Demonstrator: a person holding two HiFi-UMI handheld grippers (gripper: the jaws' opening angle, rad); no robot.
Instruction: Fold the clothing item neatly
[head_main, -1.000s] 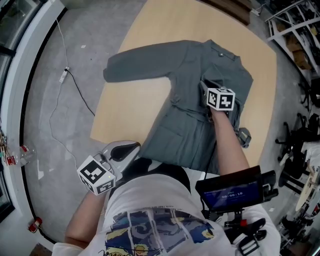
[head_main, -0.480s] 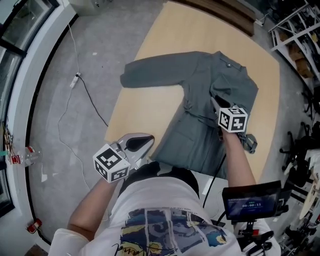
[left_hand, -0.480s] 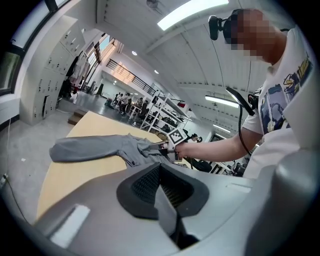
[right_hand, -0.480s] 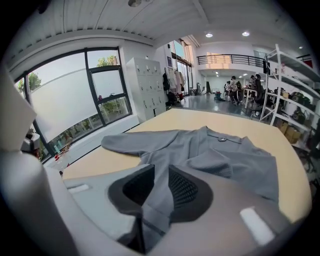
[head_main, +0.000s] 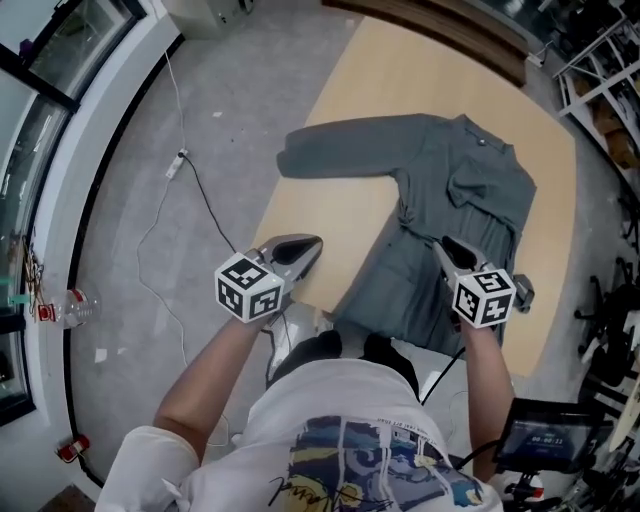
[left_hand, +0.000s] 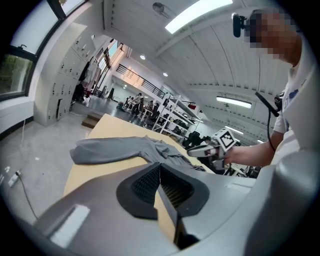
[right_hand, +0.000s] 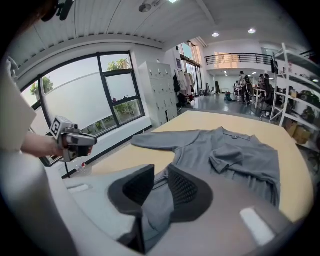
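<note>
**While the grey garment lies spread on the table, both grippers hover at its near end**

Where the wooden table (head_main: 400, 80) takes up the far right of the scene, the grey garment (head_main: 440, 190) lies flat on it, collar far and hem near. One long sleeve (head_main: 340, 155) reaches out to the left across the bare wood. The other sleeve (head_main: 475, 185) is folded in over the chest. The left gripper (head_main: 312, 243) hangs at the table's near left edge, apart from the cloth, with its jaws together and nothing between them. The right gripper (head_main: 446, 246) hovers over the garment's near part, close to the hem. Its jaws stand a little apart, and grey cloth shows through the gap, though the pads do not press on it. A thin cable (head_main: 150, 220) trails over the grey floor to the left of the table
</note>
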